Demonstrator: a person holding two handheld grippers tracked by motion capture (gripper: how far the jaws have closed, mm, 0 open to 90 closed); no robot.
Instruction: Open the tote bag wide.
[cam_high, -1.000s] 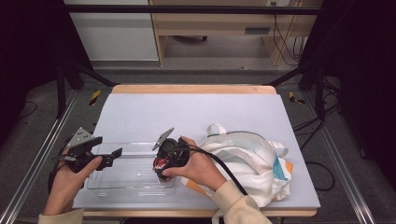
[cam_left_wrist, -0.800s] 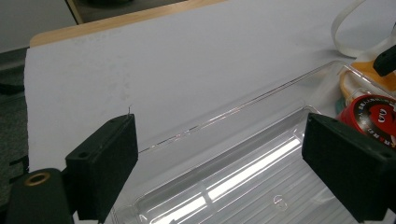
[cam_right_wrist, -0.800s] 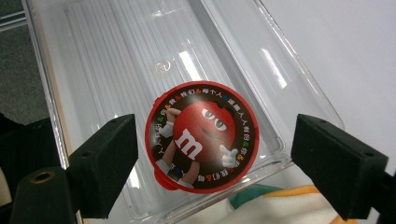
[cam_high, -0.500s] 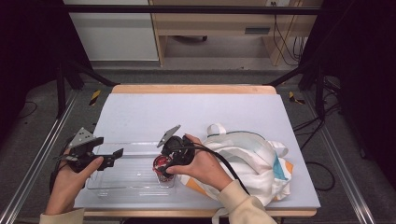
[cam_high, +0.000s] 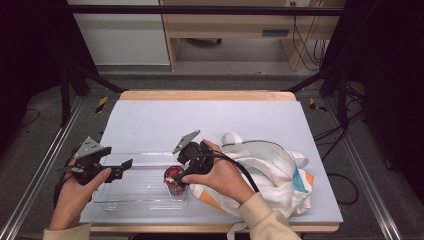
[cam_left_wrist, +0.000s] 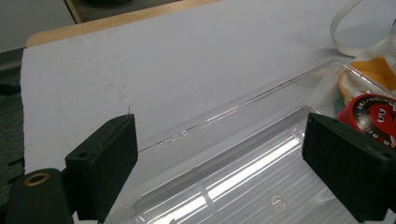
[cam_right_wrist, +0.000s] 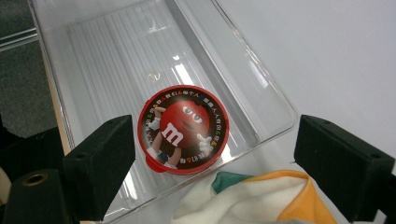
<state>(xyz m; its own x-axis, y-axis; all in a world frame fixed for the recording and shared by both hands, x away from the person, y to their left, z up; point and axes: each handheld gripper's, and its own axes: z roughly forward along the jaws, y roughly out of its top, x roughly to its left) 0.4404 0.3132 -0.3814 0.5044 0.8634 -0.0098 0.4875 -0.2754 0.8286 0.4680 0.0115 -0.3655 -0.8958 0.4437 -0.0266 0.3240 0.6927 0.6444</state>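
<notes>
My left hand (cam_high: 75, 192) holds the left tool (cam_high: 120, 170) at the left end of the clear plastic tray (cam_high: 135, 197), which lies along the near edge of the counter (cam_high: 210, 122). That tool's jaws are spread wide and grip nothing; in the left gripper view they stand far apart over the tray's (cam_left_wrist: 243, 186) ribbed floor, with the pale counter (cam_left_wrist: 154, 56) beyond them. Farther right, at the tray's right end, stands the red tub (cam_high: 174, 179) with its round printed lid. In the left gripper view the red tub (cam_left_wrist: 369, 109) shows just past the right-hand jaw. My right hand (cam_high: 220, 175) holds the right tool (cam_high: 181, 180) above that tub, pointing down at it. In the right gripper view the right tool (cam_right_wrist: 212, 154) is released: its jaws stand wide to either side of the red tub (cam_right_wrist: 183, 128), clear of it, and the tub sits inside the clear plastic tray (cam_right_wrist: 84, 51) close to its end wall. The lid shows a red cartoon candy figure inside a ring of small lettering that I cannot read. Just to the right of the tray lies a white cloth bag (cam_high: 270, 172) with orange and teal patches, crumpled on the counter, one strap looped toward the far side. In the right gripper view a fold of the white cloth bag (cam_right_wrist: 261, 198) lies against the outside of the tray's end wall, below the tub.
</notes>
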